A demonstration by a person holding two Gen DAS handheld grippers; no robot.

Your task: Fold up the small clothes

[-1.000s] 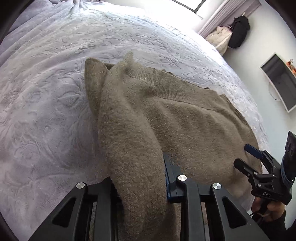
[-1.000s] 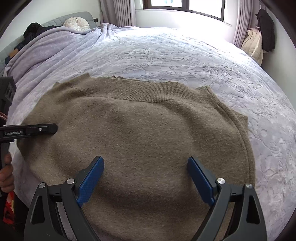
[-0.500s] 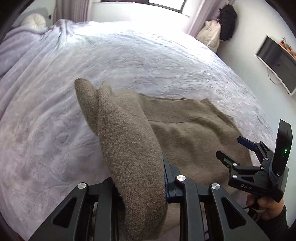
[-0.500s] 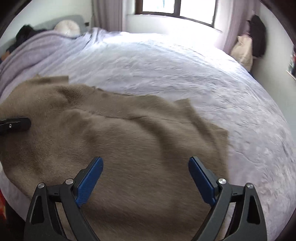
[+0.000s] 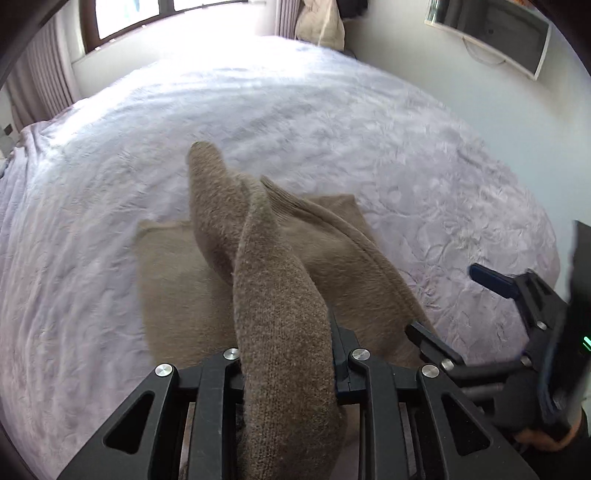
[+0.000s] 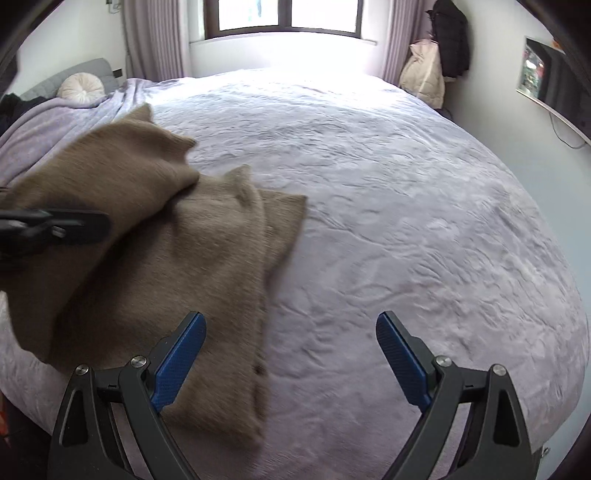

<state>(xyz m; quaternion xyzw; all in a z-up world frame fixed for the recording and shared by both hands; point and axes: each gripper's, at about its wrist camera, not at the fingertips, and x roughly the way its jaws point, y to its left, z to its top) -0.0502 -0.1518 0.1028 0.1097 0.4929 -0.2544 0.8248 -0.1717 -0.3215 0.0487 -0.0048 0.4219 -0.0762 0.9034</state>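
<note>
A brown knitted sweater (image 6: 177,258) lies on the lilac bedspread (image 6: 406,221). My left gripper (image 5: 288,350) is shut on the sweater's left part (image 5: 273,302) and holds it lifted and draped over the flat body (image 5: 173,280). In the right wrist view the left gripper (image 6: 59,225) shows at the left edge over the raised fold. My right gripper (image 6: 291,354) is open and empty, just right of the sweater's right edge, above the bedspread. It also shows in the left wrist view (image 5: 491,295), open.
A round cushion (image 6: 81,90) and dark clothes (image 6: 14,107) lie at the bed's head, far left. A beige coat (image 6: 424,74) and a black bag (image 6: 450,40) hang at the right wall near a wall screen (image 6: 550,85). A window (image 6: 280,18) is behind the bed.
My left gripper has carried the gripped sweater part up and over to the right, folding it across the body. My right gripper, still open, has moved right, off the sweater.
</note>
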